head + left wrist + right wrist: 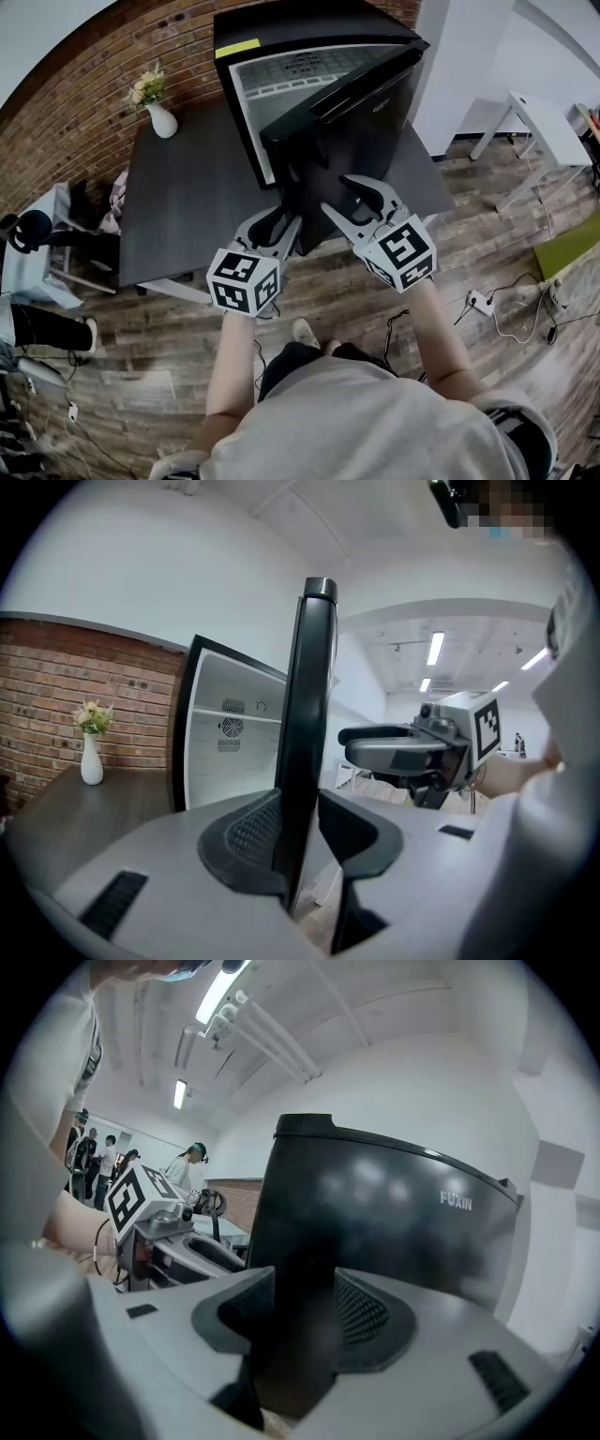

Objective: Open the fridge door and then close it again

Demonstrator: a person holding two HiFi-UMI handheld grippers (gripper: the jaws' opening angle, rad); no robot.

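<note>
Head view looks steeply down from over the person onto fridge door [347, 131], left gripper [281, 217] and right gripper [337, 194]. Left gripper view sits tight on the door's edge, facing the brick wall [56, 696]; right gripper view sits close on its outer face. All three share the door; each gripper view catches the other gripper.
</note>
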